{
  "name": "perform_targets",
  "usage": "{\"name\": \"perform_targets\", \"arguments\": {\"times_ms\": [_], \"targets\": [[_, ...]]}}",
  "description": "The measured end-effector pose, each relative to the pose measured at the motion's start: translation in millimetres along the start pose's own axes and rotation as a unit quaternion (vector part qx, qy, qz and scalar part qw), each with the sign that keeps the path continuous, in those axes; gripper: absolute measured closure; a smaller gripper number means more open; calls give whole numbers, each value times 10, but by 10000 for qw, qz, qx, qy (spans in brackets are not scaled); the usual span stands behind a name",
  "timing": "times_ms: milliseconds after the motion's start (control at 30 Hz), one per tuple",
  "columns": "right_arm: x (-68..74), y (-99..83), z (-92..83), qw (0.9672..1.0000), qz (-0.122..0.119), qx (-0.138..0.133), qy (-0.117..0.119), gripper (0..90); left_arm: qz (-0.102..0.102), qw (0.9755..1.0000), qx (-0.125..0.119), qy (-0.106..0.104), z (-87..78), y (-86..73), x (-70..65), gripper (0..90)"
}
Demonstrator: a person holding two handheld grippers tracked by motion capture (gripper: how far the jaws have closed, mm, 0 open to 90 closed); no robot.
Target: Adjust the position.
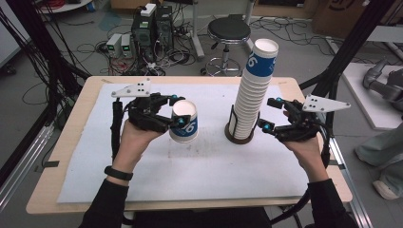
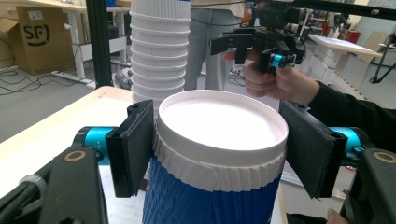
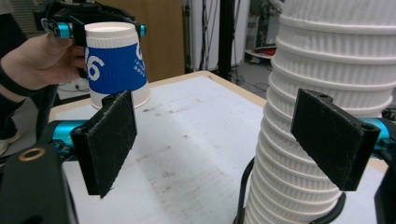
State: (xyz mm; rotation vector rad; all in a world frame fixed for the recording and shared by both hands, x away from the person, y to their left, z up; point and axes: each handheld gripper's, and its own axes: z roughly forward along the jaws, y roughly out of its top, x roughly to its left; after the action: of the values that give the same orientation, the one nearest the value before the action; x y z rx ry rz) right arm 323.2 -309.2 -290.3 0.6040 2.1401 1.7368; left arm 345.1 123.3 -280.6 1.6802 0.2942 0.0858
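On the left, a single blue-and-white paper cup is held upside down above the white mat, clamped by the left gripper near its upturned base, well clear of the stack, presumably so it can be set apart. Centre-right, the tall stack of inverted cups is kept upright in a dark holder. On the right, the right gripper is poised just beside the stack's lower part, jaws spread wide and empty, likely readied to steady or take the stack.
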Motion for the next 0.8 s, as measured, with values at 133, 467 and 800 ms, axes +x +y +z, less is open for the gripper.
{"name": "perform_targets", "arguments": {"times_ms": [133, 467, 800], "targets": [[16, 6, 39, 9999, -27, 47, 87, 147, -8, 10000, 0, -9, -16, -7, -14, 294], [92, 48, 119, 9991, -172, 55, 388, 147, -42, 10000, -66, -54, -13, -11, -47, 294], [147, 29, 229, 9968, -143, 161, 767, 147, -72, 9996, -79, -252, 100, -20, -90, 294]]}}
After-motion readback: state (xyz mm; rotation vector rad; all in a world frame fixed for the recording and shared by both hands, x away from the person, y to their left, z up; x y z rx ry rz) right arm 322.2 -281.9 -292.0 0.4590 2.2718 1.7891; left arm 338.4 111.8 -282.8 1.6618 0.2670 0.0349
